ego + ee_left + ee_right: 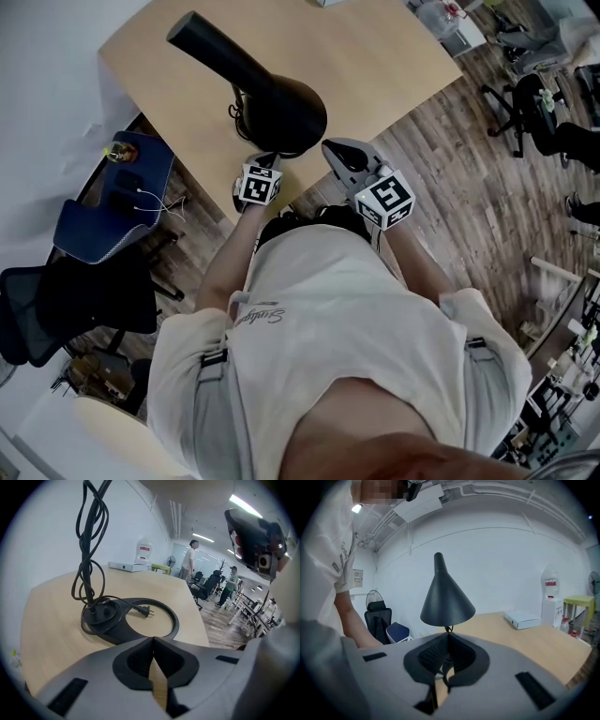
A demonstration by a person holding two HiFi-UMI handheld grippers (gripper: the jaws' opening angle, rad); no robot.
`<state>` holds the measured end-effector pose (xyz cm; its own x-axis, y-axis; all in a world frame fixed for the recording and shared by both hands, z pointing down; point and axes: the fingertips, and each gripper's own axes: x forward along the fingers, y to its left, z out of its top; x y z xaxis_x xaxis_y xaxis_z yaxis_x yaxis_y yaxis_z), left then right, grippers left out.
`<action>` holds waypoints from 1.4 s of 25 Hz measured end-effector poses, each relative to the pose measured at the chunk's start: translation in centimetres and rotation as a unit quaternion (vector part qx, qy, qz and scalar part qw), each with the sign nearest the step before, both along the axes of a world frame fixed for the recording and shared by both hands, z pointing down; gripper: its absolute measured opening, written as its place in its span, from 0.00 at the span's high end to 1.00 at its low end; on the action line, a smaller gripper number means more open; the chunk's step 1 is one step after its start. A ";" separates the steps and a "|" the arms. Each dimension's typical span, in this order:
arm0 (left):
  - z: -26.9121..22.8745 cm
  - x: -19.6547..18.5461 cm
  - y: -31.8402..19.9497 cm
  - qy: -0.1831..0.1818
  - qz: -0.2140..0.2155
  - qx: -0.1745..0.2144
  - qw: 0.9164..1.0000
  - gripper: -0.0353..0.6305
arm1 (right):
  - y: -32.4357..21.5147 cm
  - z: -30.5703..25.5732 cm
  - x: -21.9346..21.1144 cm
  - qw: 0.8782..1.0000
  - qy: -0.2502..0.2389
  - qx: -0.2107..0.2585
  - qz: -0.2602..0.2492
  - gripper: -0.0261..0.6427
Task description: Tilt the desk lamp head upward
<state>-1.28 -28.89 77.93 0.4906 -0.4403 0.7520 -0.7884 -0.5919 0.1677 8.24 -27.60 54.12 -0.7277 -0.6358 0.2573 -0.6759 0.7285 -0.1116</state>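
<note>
A black desk lamp stands near the front edge of the wooden desk (375, 56). Its cone head (253, 80) points its wide mouth down, as the right gripper view shows the head (446, 599). The left gripper view shows the lamp's ring base (172, 620), its coiled cord (86, 555) and a loose plug (143, 611). My left gripper (264, 159) is shut and empty, low beside the base, its tips (153, 640) closed. My right gripper (332, 146) hovers right of the head, apart from it, with its tips (447, 637) shut on nothing.
A blue chair (112, 202) with small items and a black office chair (56, 300) stand left of the desk. On the desk's far side lies a white box (522, 618). A water dispenser (551, 599) and people (190, 559) are farther off.
</note>
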 end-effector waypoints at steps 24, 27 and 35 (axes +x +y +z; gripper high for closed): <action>0.4 -0.4 0.2 0.007 -0.042 -0.061 0.997 0.93 | -0.2 -1.4 -1.3 0.995 -0.039 0.059 -0.069 0.97; 0.5 -0.5 0.3 0.005 -0.047 -0.060 0.997 0.93 | 0.3 -2.2 -0.7 0.994 -0.044 0.064 -0.075 0.97; 0.8 -0.8 0.4 -0.010 -0.061 -0.064 0.996 0.93 | 1.4 -6.1 1.5 0.993 -0.065 0.079 -0.061 0.97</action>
<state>-2.04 -28.50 78.69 0.4233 -0.3953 0.8152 -0.8568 -0.4671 0.2184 9.73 -26.22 48.00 -0.8225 -0.5656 0.0600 -0.5686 0.8197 -0.0693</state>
